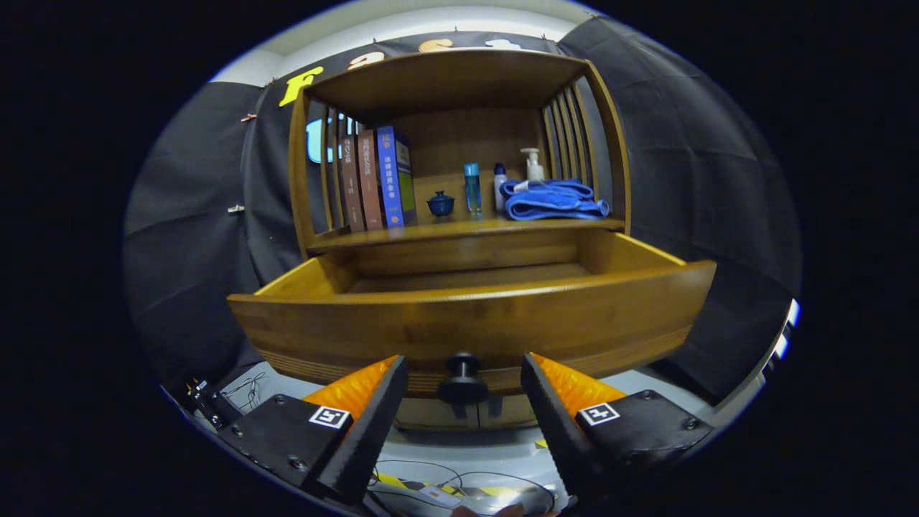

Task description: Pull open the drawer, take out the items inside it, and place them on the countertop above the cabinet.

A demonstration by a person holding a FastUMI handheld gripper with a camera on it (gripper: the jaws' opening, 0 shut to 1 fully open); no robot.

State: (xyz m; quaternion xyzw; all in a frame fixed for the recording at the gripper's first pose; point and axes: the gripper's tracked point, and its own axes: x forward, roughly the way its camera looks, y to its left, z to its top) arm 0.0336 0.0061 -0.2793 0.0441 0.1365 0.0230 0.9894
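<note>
A wooden drawer (474,316) stands pulled out of the cabinet, its curved front facing me. Its dark round knob (463,380) sits between my fingers without either touching it. My gripper (465,377) is open, just in front of the drawer front. The part of the drawer's inside (467,276) that shows is bare wood; its front wall hides the near part. On the countertop (402,235) above lie a folded blue towel (553,201), a small blue lidded cup (440,204), a blue bottle (472,187), a white bottle (500,185) and a pump bottle (533,165).
Three books (377,179) stand upright at the left of the countertop, under the wooden shelf top (445,79) with slatted sides. Cables (431,488) lie on the floor below my fingers. Black cloth walls surround the cabinet.
</note>
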